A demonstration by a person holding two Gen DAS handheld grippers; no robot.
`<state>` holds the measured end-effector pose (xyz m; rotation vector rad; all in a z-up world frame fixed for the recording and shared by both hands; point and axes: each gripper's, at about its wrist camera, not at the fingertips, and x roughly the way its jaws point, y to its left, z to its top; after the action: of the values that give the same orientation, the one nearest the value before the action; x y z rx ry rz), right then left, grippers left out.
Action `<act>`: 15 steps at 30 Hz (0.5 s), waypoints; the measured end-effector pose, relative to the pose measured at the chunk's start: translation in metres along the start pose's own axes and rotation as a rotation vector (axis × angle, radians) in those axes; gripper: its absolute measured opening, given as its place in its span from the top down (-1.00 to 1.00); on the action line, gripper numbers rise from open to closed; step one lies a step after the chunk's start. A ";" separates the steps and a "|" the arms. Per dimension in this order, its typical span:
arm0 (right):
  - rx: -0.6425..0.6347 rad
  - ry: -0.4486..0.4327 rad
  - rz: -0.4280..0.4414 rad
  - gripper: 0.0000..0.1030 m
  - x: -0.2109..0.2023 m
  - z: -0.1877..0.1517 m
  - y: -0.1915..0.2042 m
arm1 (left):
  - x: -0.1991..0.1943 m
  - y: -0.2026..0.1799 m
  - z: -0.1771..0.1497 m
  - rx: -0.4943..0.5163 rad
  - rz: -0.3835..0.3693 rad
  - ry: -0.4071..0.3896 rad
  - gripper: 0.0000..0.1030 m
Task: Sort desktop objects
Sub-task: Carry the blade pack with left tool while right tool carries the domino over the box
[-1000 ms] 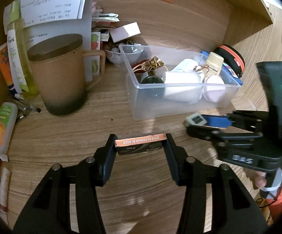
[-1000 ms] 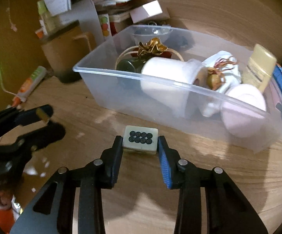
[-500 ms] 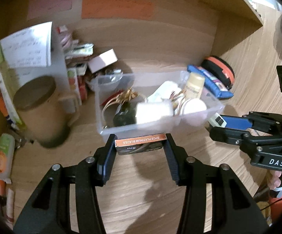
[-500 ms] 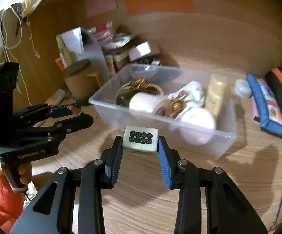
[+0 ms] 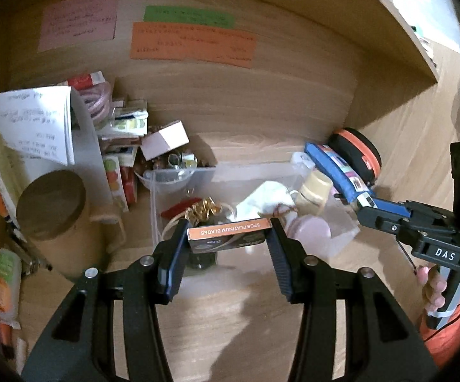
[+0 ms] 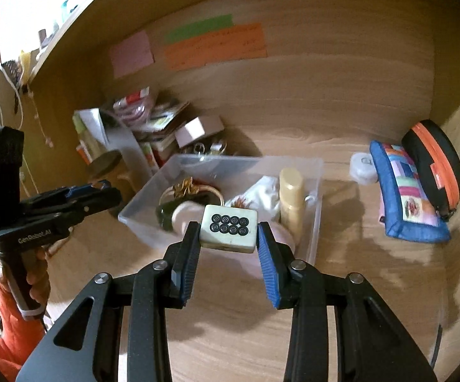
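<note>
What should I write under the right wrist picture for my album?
The right tool holds a mahjong tile above the clear bin of small things on a wooden desk.

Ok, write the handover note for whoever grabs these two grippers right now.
Left gripper: shut on the razor blade box, held above the clear bin.
Right gripper: shut on the mahjong tile, held above the bin's near edge.
Done: the bin already holds the cream bottle, a gold-bowed dark bottle and other bits.
Left: neither held item is released yet; probably drop both in. The blue pouch and brown mug sit outside.
</note>
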<state>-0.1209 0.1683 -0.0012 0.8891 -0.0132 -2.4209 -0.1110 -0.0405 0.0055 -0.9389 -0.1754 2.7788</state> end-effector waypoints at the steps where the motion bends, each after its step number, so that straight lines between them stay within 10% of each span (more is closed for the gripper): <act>1: 0.003 -0.003 -0.002 0.37 0.001 0.003 -0.001 | 0.003 0.000 0.003 0.001 0.002 0.001 0.07; 15: -0.034 0.062 0.008 0.37 0.068 0.038 0.005 | 0.077 0.018 0.023 -0.076 -0.026 0.119 0.07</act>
<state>-0.1841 0.1226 -0.0109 0.9463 0.0473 -2.3785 -0.1877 -0.0418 -0.0241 -1.1082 -0.2745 2.6997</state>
